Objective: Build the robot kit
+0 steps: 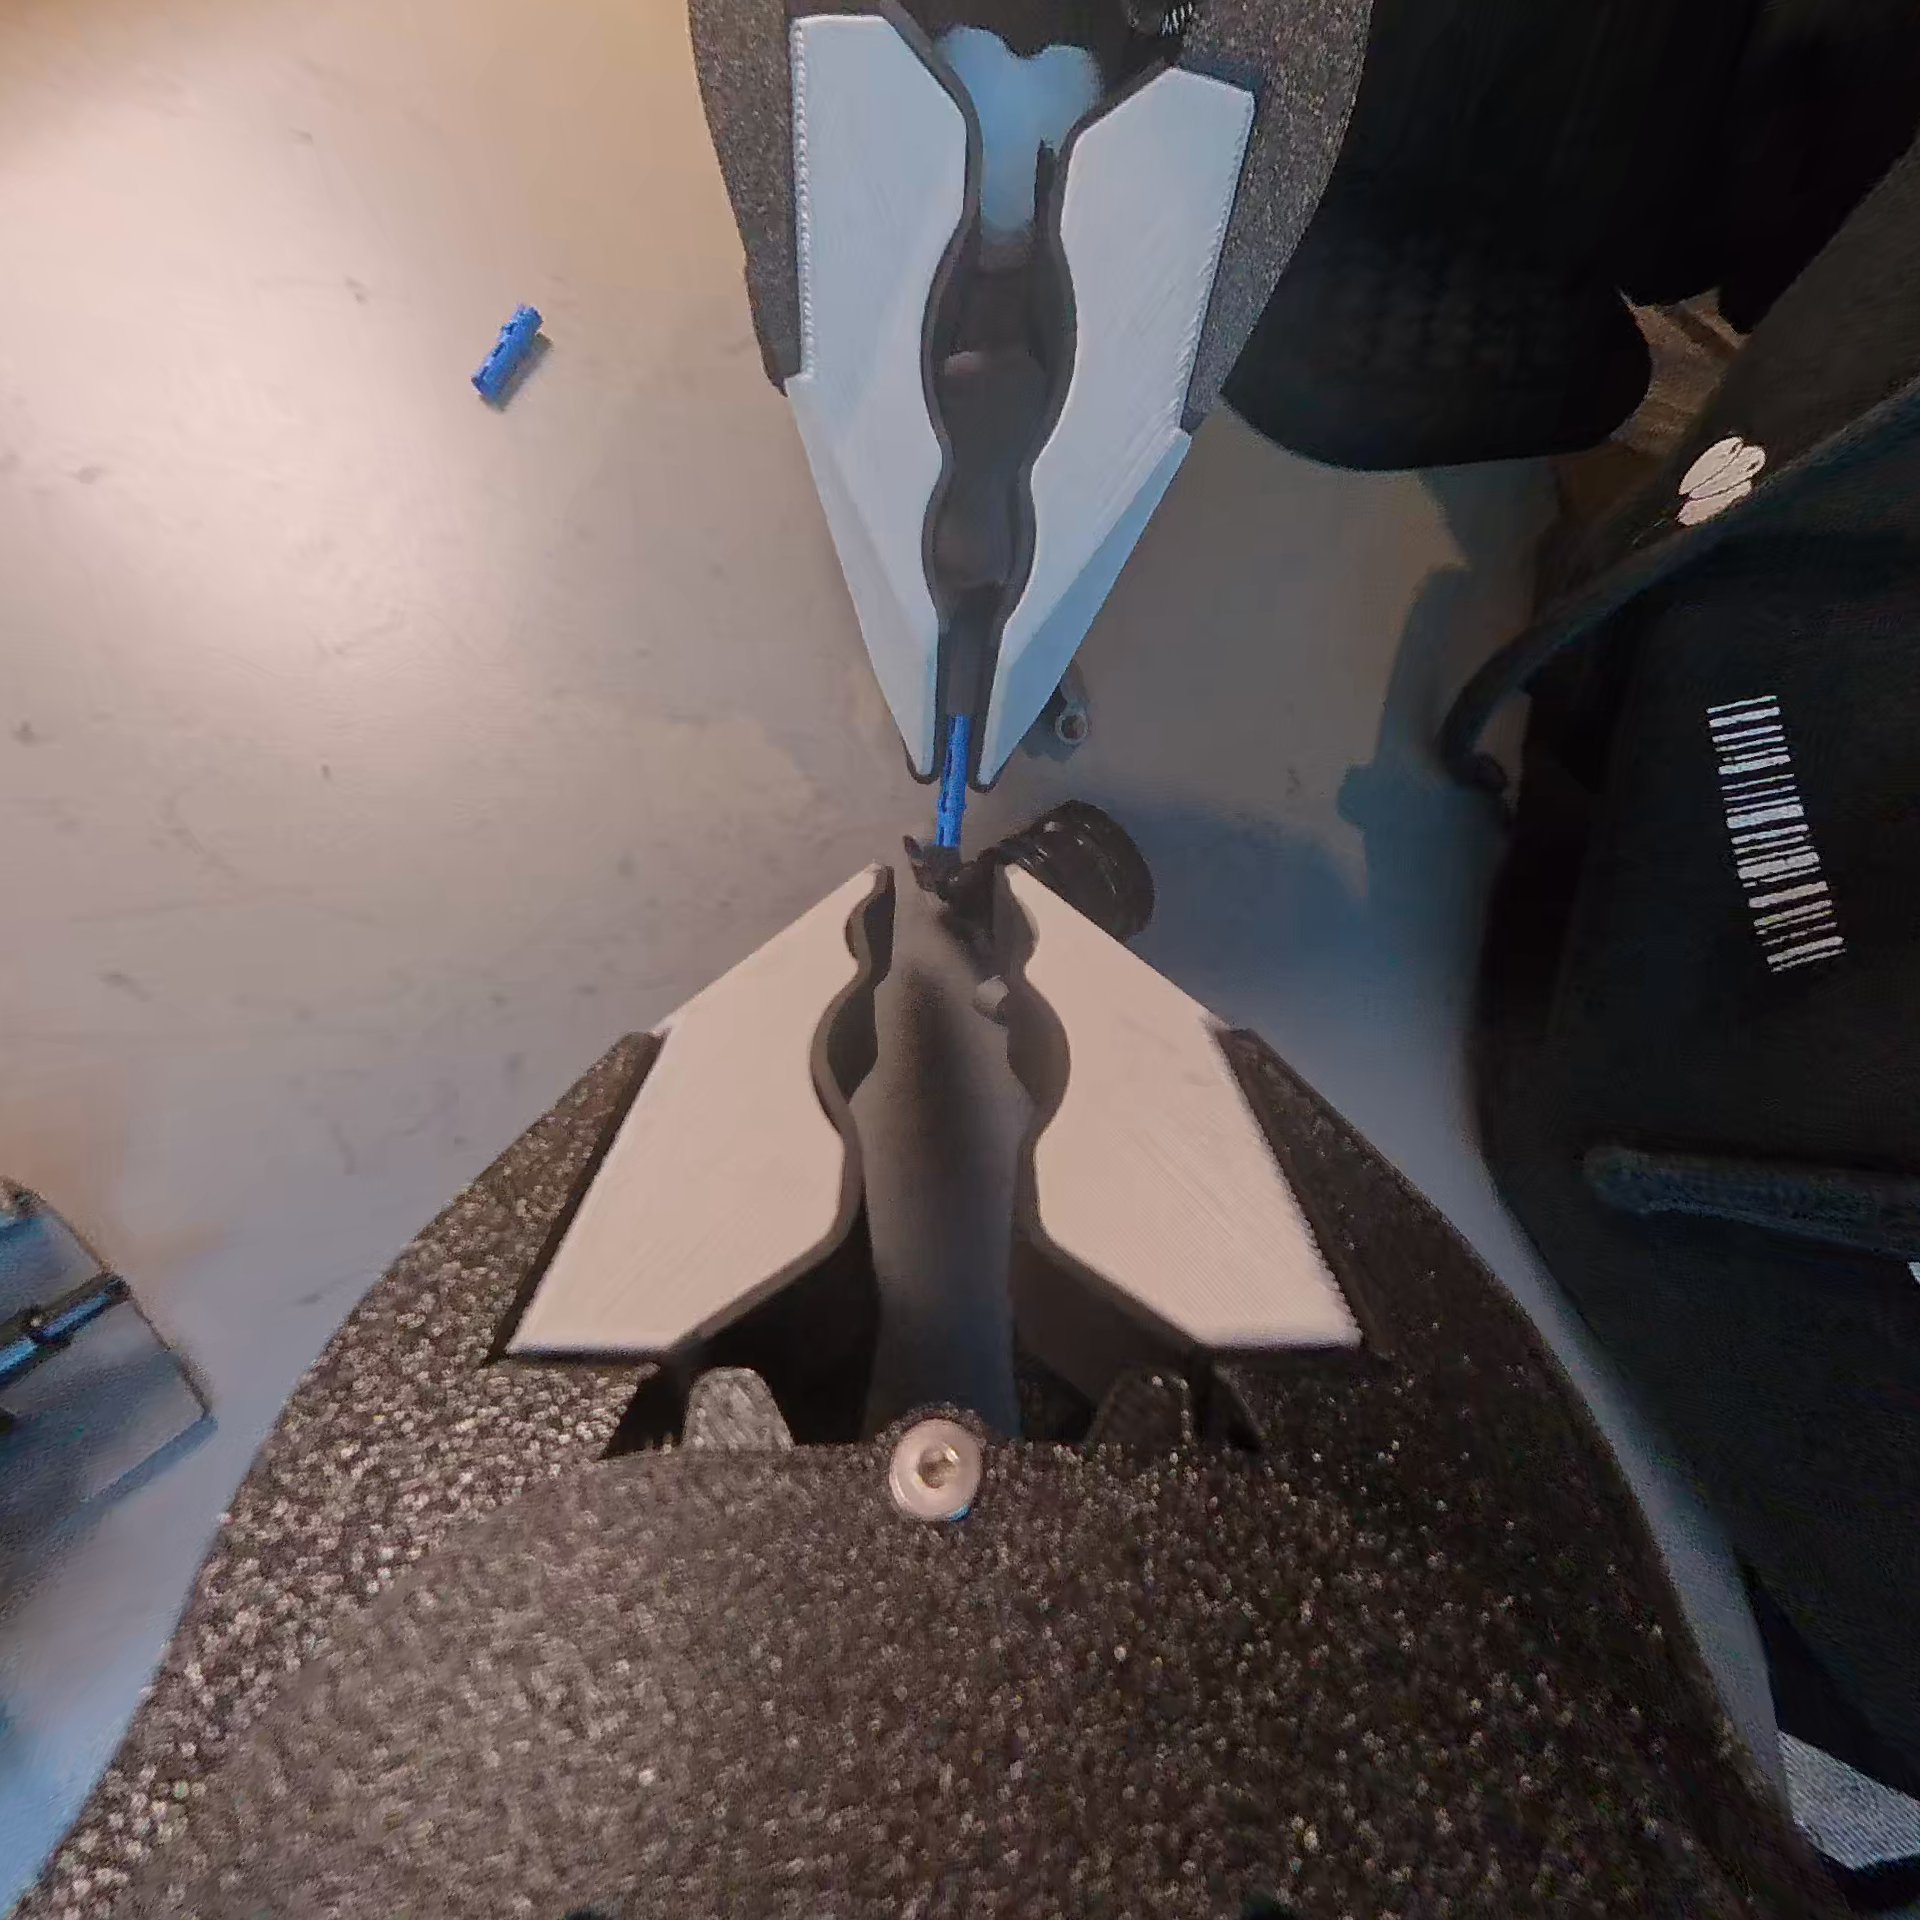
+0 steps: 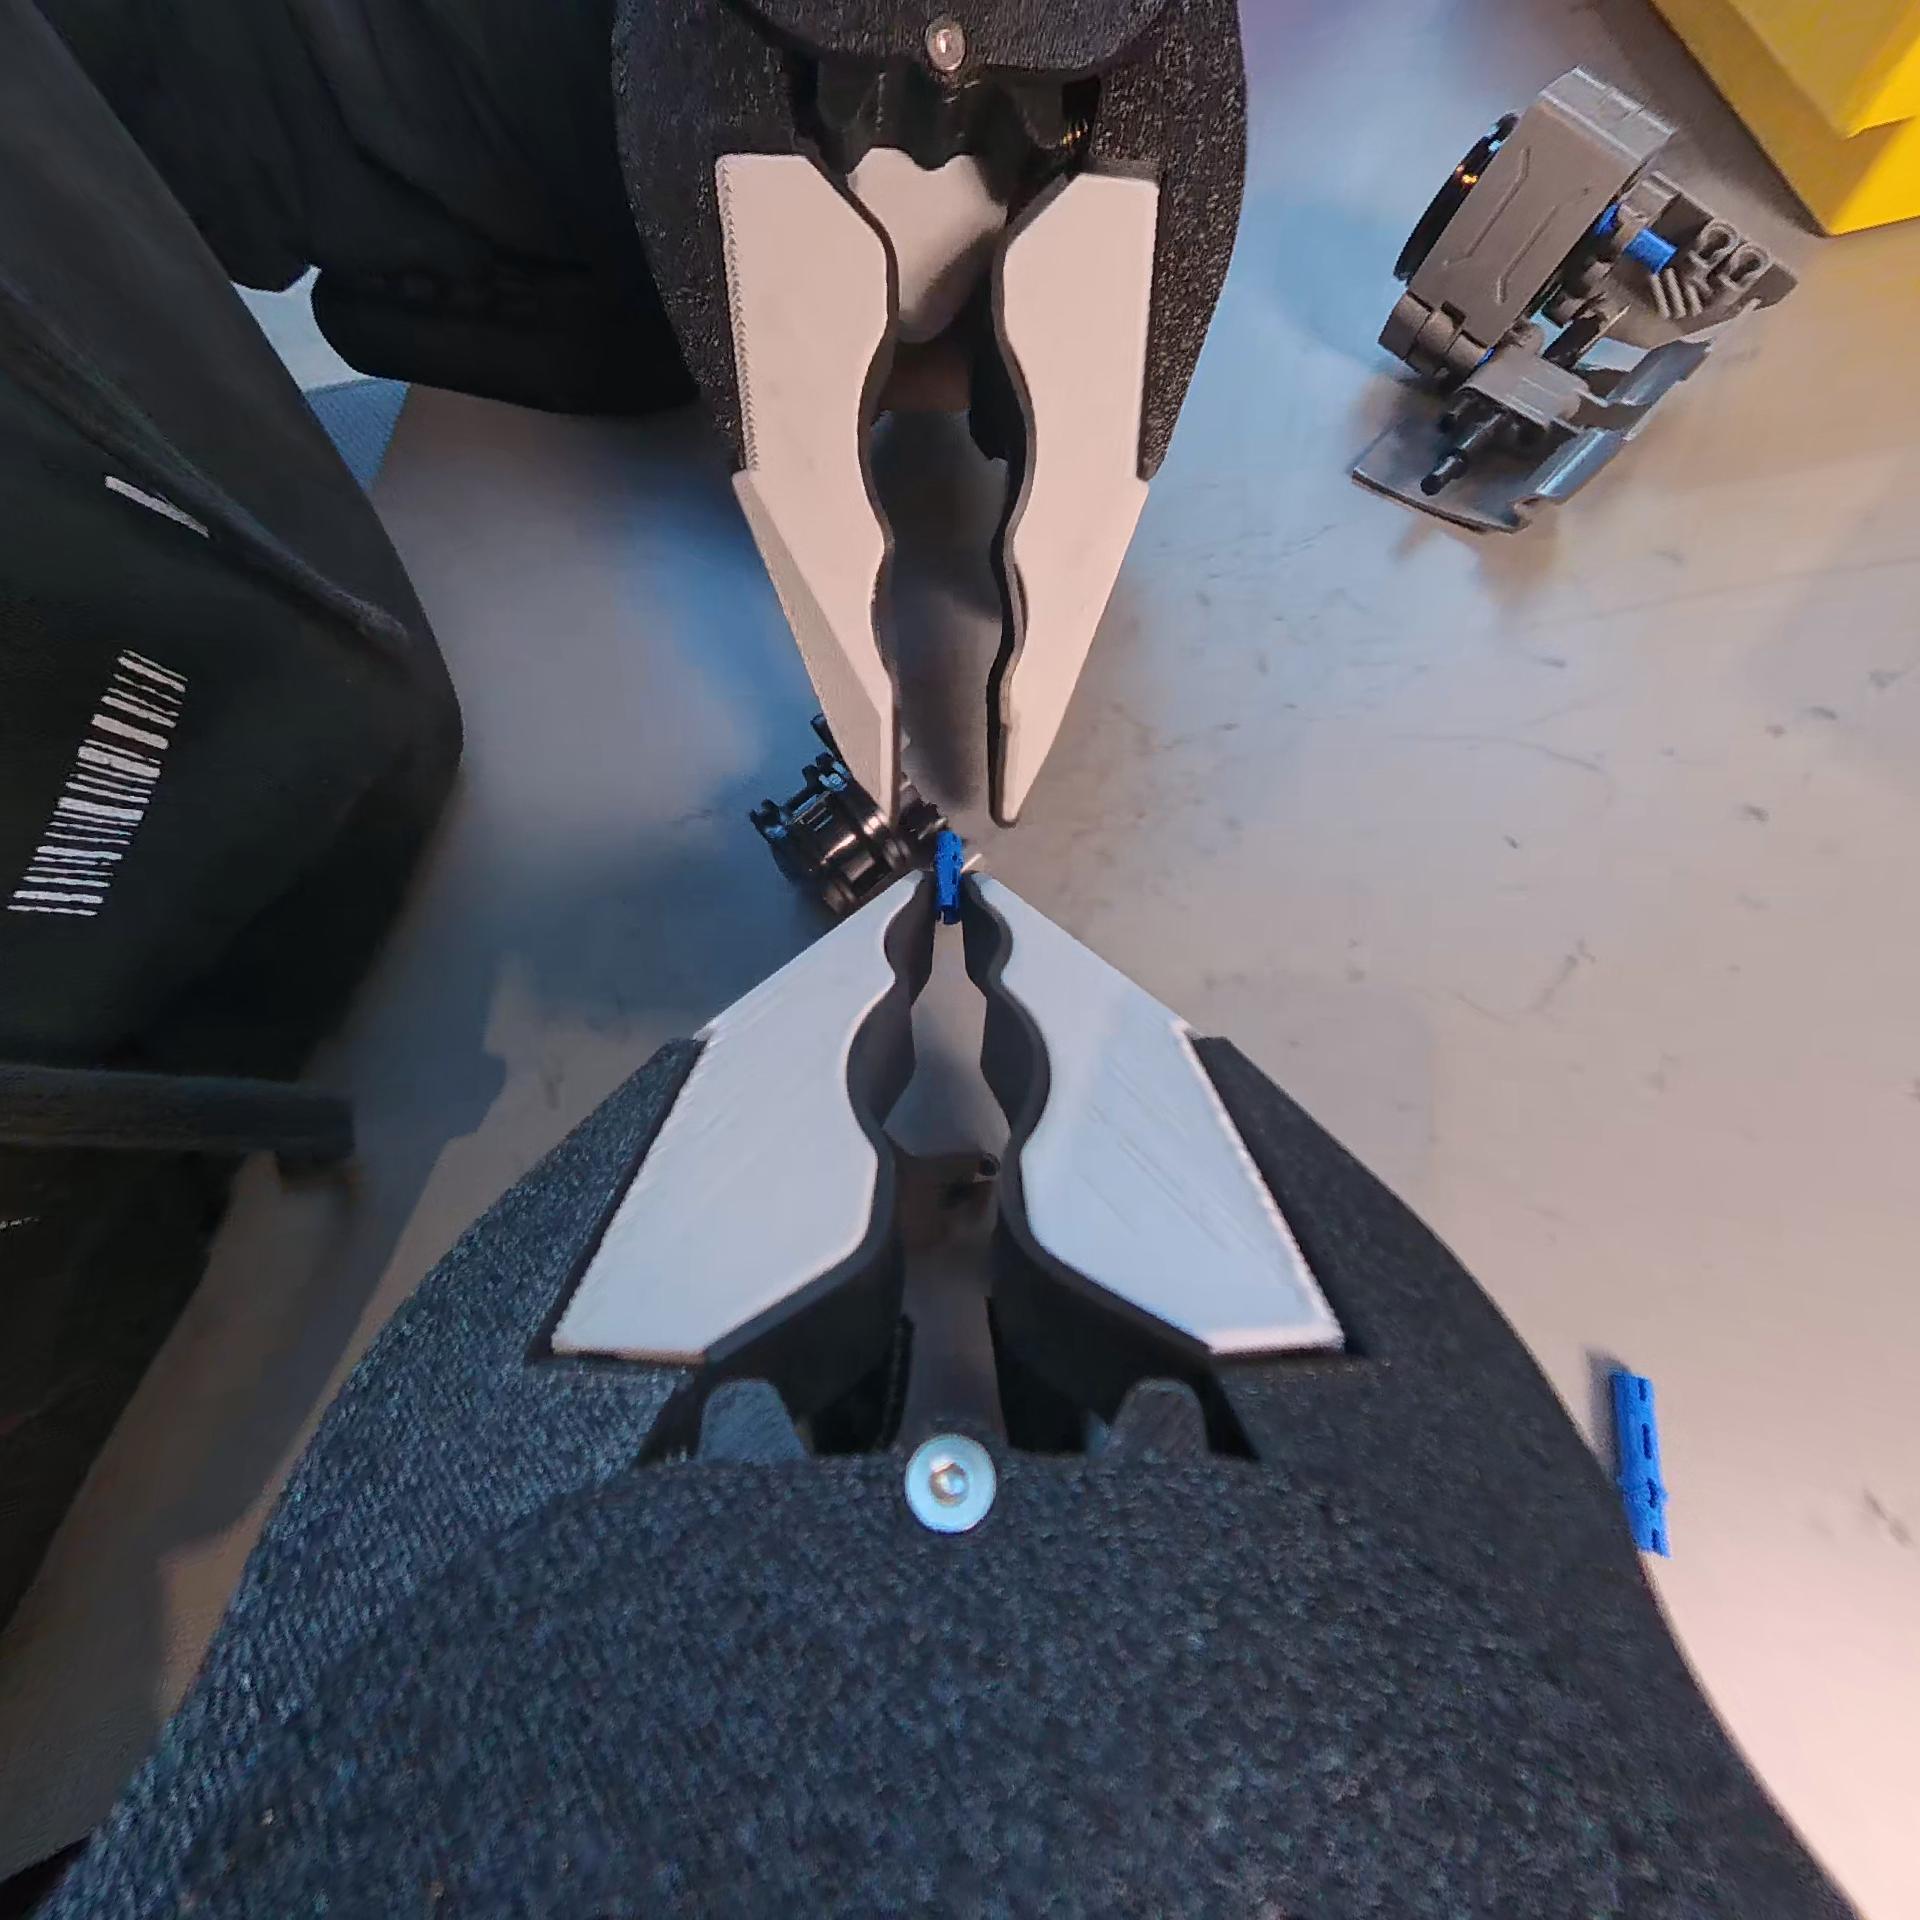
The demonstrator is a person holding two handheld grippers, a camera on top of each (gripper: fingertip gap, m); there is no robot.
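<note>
Blue pin (image 2: 947, 878) pinched at the right gripper (image 2: 948, 881) fingertips, tip meeting a small black wheel part (image 1: 1081, 868) clamped in the left gripper (image 1: 940, 873), spare blue pin (image 1: 508, 347) well apart on pale worktop (image 1: 312, 727).

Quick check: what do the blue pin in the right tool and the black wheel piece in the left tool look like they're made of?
Blue pin: looks like hard moulded plastic, matte, with crisp ridges and an even colour. Black wheel piece: probably plastic too, smoother and glossy, with bright glints on its rounded rim; a rubbery tread cannot be ruled out. Right tool pinches the pin; left tool grips the wheel piece.
</note>
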